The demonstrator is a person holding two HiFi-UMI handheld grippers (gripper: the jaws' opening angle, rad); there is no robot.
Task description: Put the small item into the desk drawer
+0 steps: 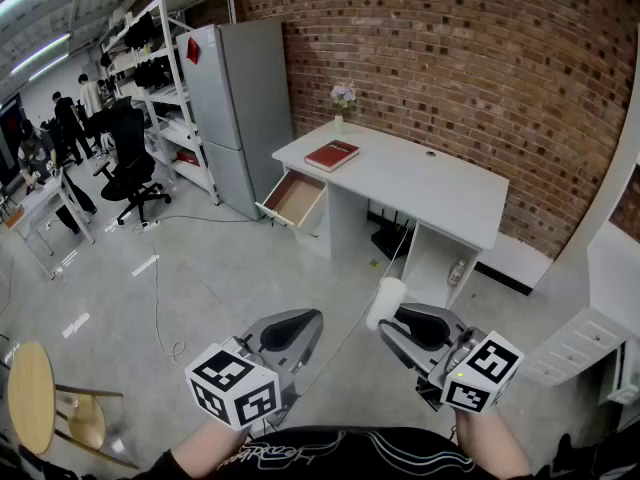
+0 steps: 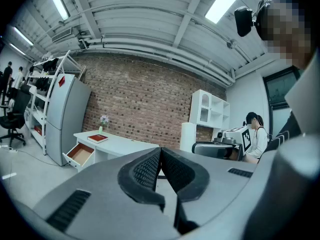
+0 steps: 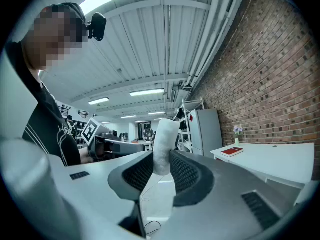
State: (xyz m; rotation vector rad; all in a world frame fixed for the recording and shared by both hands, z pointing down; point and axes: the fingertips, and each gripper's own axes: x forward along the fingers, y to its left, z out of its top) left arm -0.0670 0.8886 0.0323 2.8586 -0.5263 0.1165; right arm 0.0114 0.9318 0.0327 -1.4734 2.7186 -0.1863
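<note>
White desk (image 1: 420, 183) bears red book (image 1: 331, 154), flower vase (image 1: 342, 103).

Left tool (image 1: 305, 320) forward, jaws together, empty; right tool (image 1: 388, 318) level, clamped on white roll (image 1: 385, 300)

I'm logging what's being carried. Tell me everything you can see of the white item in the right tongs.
The white item is a small stubby cylinder, matte and slightly fuzzy, like foam or rolled cloth. It stands roughly upright between the right tongs, whose dark ribbed pads press on its lower part; its rounded top pokes above them. It is carried in the air, far from the desk and its open drawer.
</note>
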